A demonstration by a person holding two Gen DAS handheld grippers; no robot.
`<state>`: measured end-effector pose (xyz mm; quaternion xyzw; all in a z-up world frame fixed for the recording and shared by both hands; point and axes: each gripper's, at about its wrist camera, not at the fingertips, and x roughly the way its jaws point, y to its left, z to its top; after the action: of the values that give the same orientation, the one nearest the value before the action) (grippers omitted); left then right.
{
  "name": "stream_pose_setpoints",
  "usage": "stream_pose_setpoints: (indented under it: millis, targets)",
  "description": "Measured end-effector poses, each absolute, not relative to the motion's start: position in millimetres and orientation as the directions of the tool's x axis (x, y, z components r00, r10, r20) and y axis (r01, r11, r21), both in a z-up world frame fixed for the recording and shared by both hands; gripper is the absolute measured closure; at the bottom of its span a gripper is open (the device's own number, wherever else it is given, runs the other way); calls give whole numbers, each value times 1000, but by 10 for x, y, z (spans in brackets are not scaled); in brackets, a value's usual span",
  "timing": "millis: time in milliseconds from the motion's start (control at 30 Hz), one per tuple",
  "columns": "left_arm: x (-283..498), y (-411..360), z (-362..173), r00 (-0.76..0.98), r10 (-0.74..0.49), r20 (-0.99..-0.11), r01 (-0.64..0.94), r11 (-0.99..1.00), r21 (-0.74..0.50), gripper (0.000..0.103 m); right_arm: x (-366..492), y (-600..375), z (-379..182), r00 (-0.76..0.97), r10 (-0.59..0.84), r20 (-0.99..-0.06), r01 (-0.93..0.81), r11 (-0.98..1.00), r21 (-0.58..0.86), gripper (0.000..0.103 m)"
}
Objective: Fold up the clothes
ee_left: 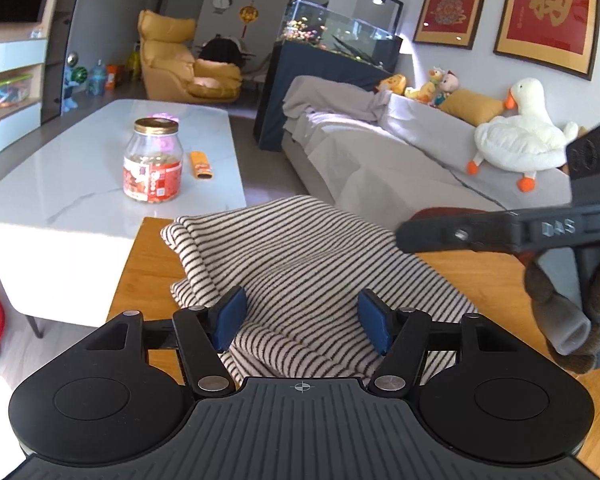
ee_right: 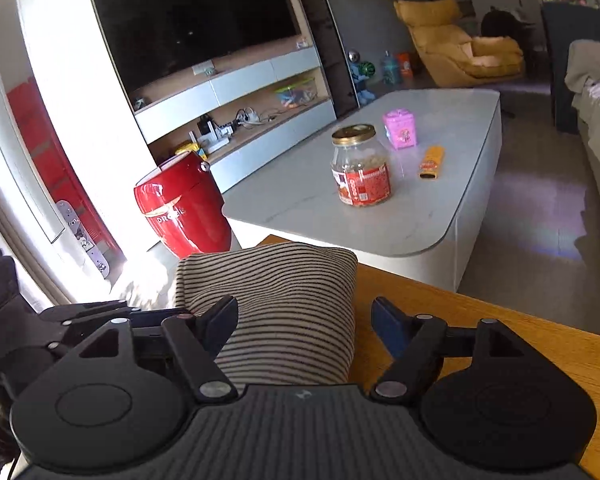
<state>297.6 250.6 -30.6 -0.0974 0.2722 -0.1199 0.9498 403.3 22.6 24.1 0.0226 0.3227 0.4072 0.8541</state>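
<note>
Left tongs [ee_left: 302,318] stand apart above a folded striped garment [ee_left: 300,264], their blue pads [ee_left: 232,316] clear of the cloth on either side. Right tongs [ee_right: 304,326] are likewise parted, one finger over the garment's edge and the other over bare wood, gripping nothing. In the left wrist view the right tool reaches in from the side, a gloved hand [ee_left: 560,312] around its handle and the raised letters "DAS" legible on its black arm.

The garment, cream with thin dark horizontal stripes, lies folded into a thick rectangular bundle on the wooden surface [ee_left: 148,256], its layered edges showing at the far left corner and a few soft creases running across the top.

Behind it stands a white marble-look coffee table [ee_left: 80,168]. On the wall above the covered sofa [ee_left: 380,140] hang two red-and-gold framed prints [ee_left: 548,12]; the larger bears the gold character "福". A red glossy bin [ee_right: 182,208] on the floor carries pale lettering that reads partly as "DR", the rest unclear.

On the coffee table sits a clear jar [ee_left: 152,160] with a gold lid and a red label whose print is too small to read, beside a small orange packet [ee_left: 201,165] and a pink box [ee_right: 399,128].
</note>
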Motion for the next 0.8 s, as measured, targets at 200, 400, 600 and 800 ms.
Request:
stream_pose_setpoints:
  millis: [200, 400, 600, 800]
  targets:
    - [2979, 2487, -304, 826, -274, -493, 169, 954, -248, 36, 3628, 161, -118, 544, 593, -594, -669, 734, 119, 16]
    - [2640, 2435, -46, 859, -271, -434, 144, 942, -302, 38, 3469, 288, -74, 615, 542, -572, -656, 754, 9, 15]
    - [2639, 2264, -362, 790, -260, -555, 122, 954, -274, 35, 3304, 194, 76, 592, 585, -554, -678, 733, 49, 12]
    - [2652, 2244, -442, 800, -224, -556, 98, 964, -246, 31, 3288, 202, -151, 575, 531, -623, -656, 754, 38, 0]
